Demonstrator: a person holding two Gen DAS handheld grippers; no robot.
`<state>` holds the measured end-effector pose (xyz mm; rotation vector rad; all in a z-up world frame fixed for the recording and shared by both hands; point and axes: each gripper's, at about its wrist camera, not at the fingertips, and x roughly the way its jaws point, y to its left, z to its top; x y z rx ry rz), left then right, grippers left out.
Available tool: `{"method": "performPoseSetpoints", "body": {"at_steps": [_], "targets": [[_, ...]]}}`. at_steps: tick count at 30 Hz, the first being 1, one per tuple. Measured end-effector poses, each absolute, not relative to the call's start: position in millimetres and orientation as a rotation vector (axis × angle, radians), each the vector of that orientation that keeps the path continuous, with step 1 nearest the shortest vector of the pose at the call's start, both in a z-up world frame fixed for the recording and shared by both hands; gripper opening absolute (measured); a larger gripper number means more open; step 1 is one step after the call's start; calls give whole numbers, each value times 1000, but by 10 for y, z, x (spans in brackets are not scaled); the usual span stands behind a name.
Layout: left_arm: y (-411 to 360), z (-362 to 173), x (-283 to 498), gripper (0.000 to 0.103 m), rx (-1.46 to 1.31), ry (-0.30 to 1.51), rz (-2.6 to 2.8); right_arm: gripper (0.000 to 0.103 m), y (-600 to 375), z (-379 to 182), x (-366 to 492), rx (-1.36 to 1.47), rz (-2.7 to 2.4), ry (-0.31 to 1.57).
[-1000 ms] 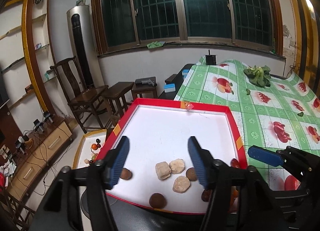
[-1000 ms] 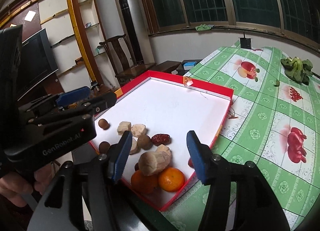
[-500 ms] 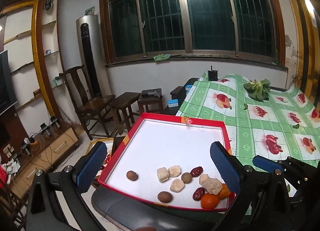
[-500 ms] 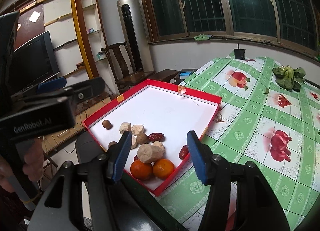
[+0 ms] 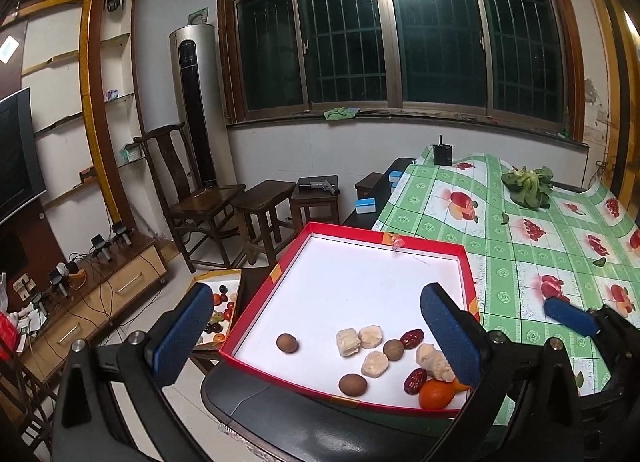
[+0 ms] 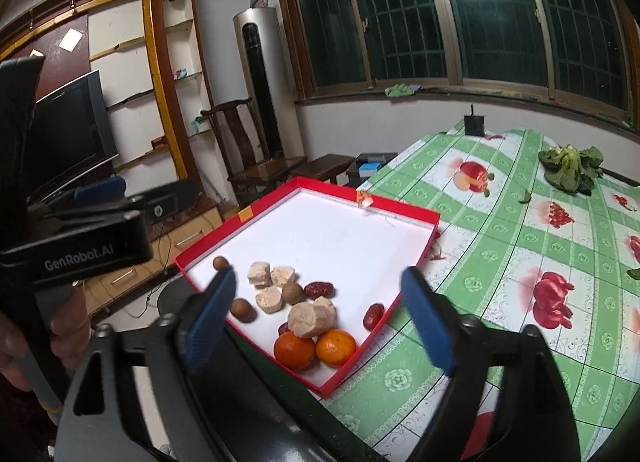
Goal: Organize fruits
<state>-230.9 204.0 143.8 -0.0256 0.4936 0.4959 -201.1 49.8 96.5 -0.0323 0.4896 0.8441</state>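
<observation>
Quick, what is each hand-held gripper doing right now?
Left hand-held gripper: open, holding nothing.
Right hand-held gripper: jaws opening, nothing gripped.

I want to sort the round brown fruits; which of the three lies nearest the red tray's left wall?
The round brown fruit farthest back on the left, alone close to the red tray's left wall. The other two lie farther in, one among the pale chunks.
</observation>
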Motion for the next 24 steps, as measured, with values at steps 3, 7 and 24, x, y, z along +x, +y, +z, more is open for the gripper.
{"method": "performPoseSetpoints", "body": {"at_steps": [3, 7, 24], "targets": [[2057, 1432, -2335, 103, -26, 496, 491, 103, 465, 1006, -2027, -8, 841, 462], [2070, 1433, -2382, 103, -29, 497, 485, 103, 462, 1057, -2043, 0, 815, 446], [2041, 1522, -2442, 103, -33, 462, 485, 103, 487, 1007, -1982, -11, 785, 494]]}}
